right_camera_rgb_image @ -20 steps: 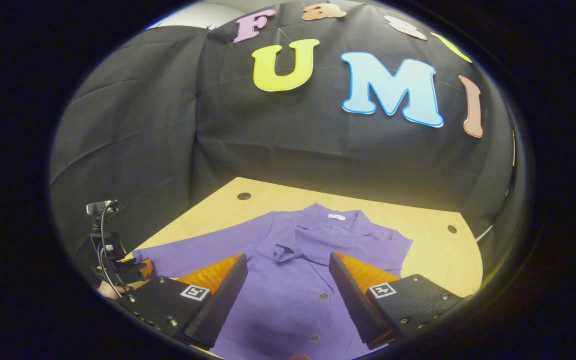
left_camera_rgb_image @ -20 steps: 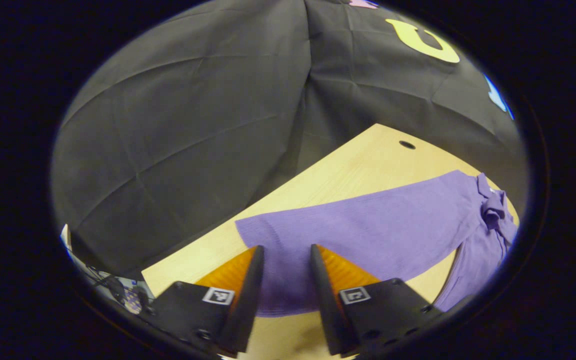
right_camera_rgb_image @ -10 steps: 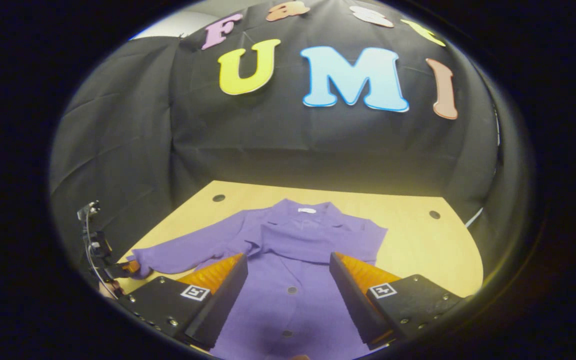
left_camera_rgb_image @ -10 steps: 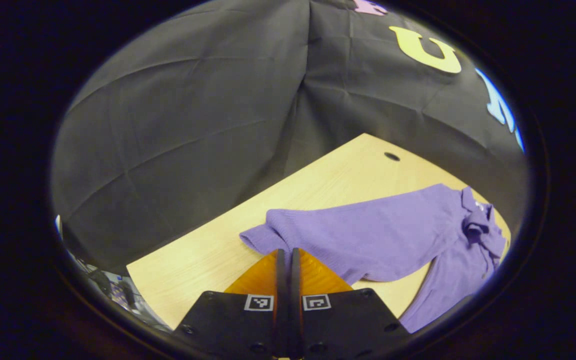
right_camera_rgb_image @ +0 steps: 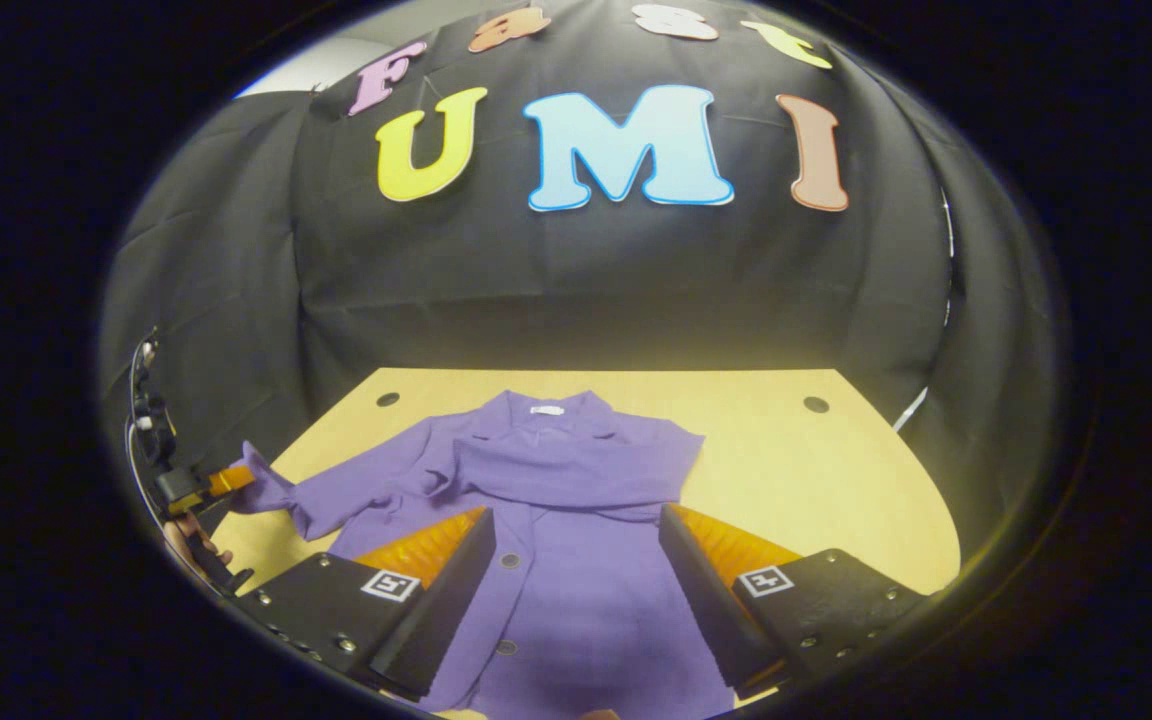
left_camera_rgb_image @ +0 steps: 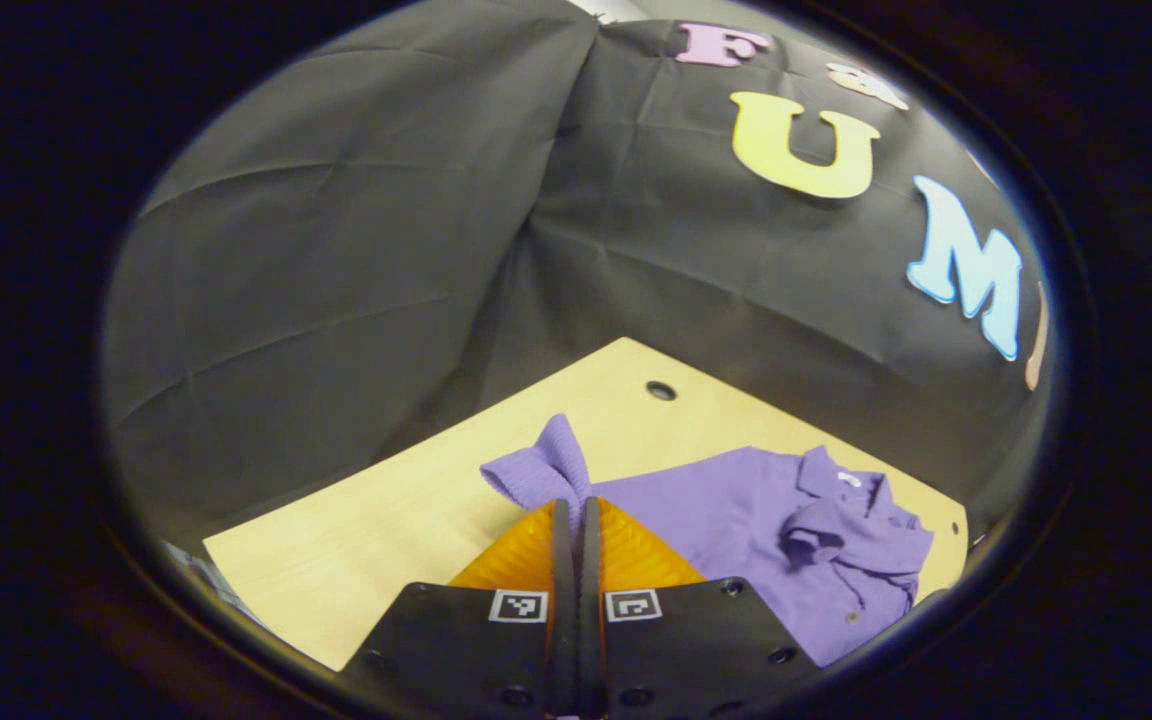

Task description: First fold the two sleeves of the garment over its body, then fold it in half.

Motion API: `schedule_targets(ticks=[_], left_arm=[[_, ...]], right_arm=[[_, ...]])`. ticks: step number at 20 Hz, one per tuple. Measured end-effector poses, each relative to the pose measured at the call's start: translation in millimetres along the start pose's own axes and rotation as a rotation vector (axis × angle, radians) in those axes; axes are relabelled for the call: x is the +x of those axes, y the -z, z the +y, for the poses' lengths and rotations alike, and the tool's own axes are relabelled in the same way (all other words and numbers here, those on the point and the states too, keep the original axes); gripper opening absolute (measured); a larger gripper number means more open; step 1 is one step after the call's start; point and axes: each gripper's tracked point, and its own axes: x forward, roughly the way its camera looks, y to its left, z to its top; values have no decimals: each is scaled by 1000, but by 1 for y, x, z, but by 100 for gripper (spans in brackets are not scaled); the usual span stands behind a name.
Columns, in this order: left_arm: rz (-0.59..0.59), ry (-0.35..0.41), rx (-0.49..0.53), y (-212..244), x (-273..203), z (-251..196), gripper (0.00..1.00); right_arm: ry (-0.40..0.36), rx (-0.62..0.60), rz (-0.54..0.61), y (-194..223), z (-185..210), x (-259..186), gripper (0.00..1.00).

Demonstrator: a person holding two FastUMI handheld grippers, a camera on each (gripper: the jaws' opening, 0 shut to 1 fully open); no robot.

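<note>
A purple buttoned garment (right_camera_rgb_image: 576, 540) lies face up on the wooden table (right_camera_rgb_image: 816, 480), collar toward the booth wall. One sleeve lies folded across its chest (right_camera_rgb_image: 576, 480). My left gripper (left_camera_rgb_image: 573, 512) is shut on the cuff of the other sleeve (left_camera_rgb_image: 541, 470), which hangs lifted off the table. In the right gripper view that gripper (right_camera_rgb_image: 221, 482) shows at the far left, holding the raised sleeve end (right_camera_rgb_image: 261, 480). My right gripper (right_camera_rgb_image: 576, 560) hovers open above the garment's lower body, nothing between its fingers.
The table has small round holes (right_camera_rgb_image: 816, 404) near its far corners (right_camera_rgb_image: 388, 399). Bare wood lies to the right of the garment. A hand (right_camera_rgb_image: 186, 540) and cables show at the table's left edge. The black cloth wall stands close behind.
My left gripper closed on the sleeve cuff, lifted it and carried it toward the garment's body. My right gripper pulled back, staying open.
</note>
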Motion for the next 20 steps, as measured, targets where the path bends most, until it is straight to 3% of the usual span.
schedule_targets(ticks=[7,20], left_arm=[[5,143,14,-4,4,-106,7],[58,441,249,51,-3,-334,7]], right_arm=[[34,11,-1,5,-35,-11,99],[62,56,32,30,-93,-16,98]])
